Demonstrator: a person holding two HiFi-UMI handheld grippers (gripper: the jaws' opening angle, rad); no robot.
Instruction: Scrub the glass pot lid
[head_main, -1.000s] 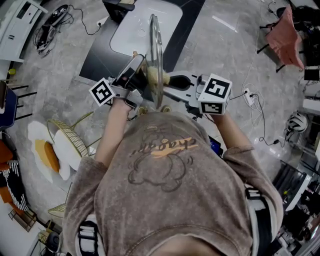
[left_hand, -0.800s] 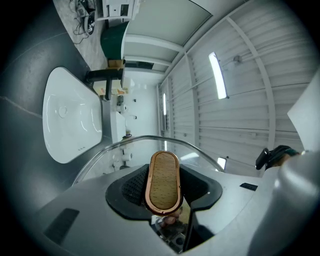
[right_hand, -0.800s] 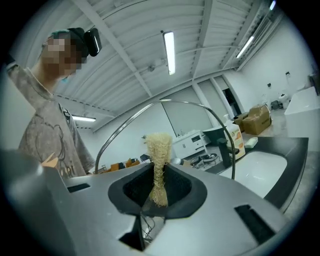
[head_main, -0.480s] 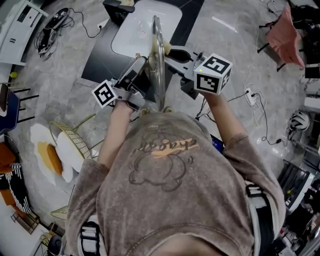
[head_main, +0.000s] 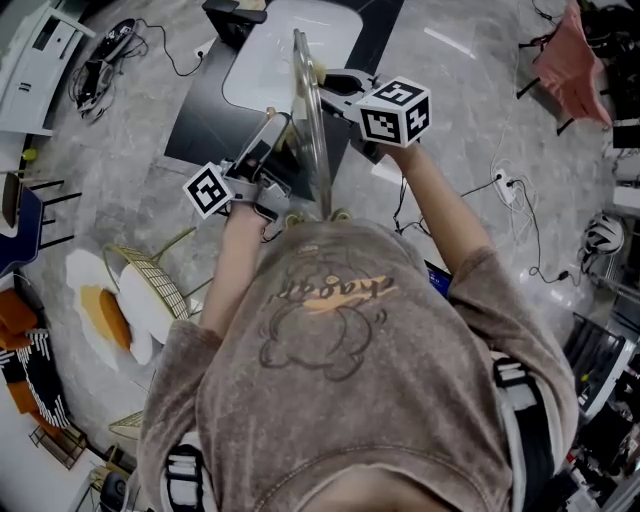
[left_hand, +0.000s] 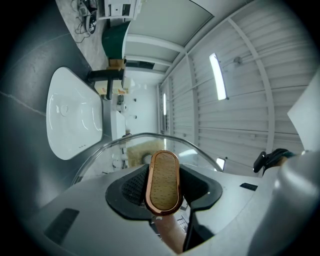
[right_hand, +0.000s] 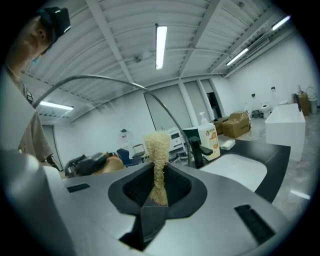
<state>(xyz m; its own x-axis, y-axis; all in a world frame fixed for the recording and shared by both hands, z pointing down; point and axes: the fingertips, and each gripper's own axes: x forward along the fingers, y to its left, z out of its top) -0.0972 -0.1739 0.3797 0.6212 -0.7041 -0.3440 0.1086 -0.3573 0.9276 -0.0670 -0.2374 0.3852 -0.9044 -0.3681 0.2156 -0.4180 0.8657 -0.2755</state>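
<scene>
The glass pot lid (head_main: 308, 120) stands on edge above the sink, its rim toward me. My left gripper (head_main: 272, 150) is shut on the lid's wooden handle (left_hand: 163, 181), an oval knob with a copper rim that fills the jaws of the left gripper (left_hand: 162, 185). On the lid's other face my right gripper (head_main: 335, 85) is shut on a pale fibre scrubber (right_hand: 157, 150). The scrubber's tuft sticks out past the jaws of the right gripper (right_hand: 159, 187), near the lid's far top edge. The lid's rim (right_hand: 125, 82) arcs overhead. Through the glass (left_hand: 150, 140) the scrubber (left_hand: 136, 150) shows faintly.
A white sink basin (head_main: 270, 50) is set in a black counter (head_main: 195, 120) under the lid, with a black faucet (right_hand: 196, 145) and a soap bottle (right_hand: 209, 137) beside it. Cables (head_main: 520, 210) lie on the grey floor, and a wire chair (head_main: 150, 285) stands at the left.
My right gripper has slid with the scrubber along the lid, from near its middle up to its far top edge. The left gripper and the lid have stayed put.
</scene>
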